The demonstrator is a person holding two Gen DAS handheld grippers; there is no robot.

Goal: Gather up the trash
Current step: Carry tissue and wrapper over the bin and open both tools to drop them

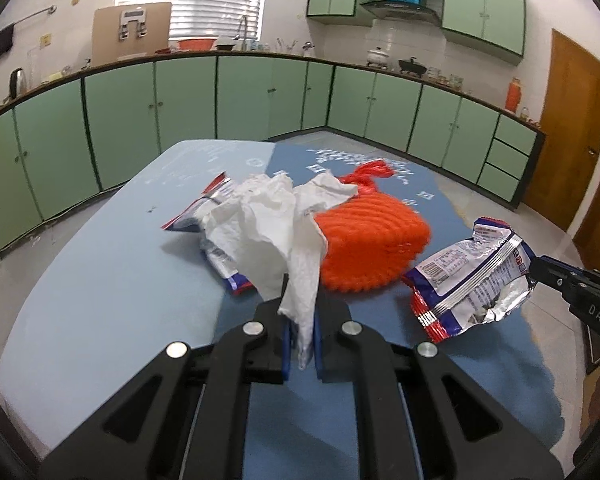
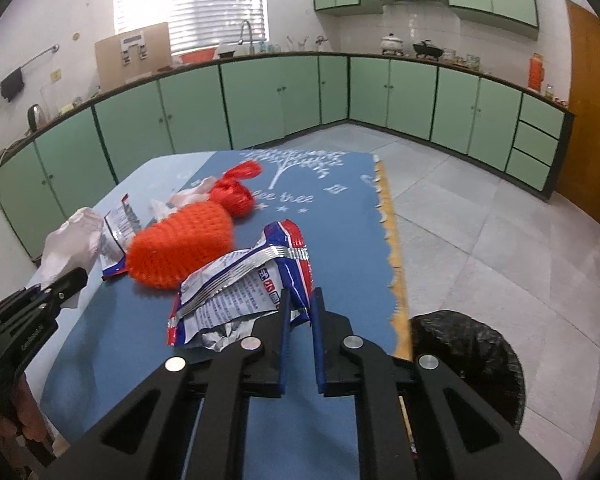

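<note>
— What are your claws holding?

— My left gripper (image 1: 300, 336), bottom centre of its view, is clamped on a crumpled white paper towel (image 1: 276, 232). My right gripper (image 2: 300, 312) is pinched on a torn snack wrapper (image 2: 240, 288).

— And the rest of the trash?

— An orange foam fruit net (image 2: 180, 252), a tied red plastic bag (image 2: 236, 196) and a second wrapper (image 1: 216, 216) lie mid-frame on the blue tablecloth (image 2: 332, 232). A black-lined bin (image 2: 472, 364) stands lower right.
</note>
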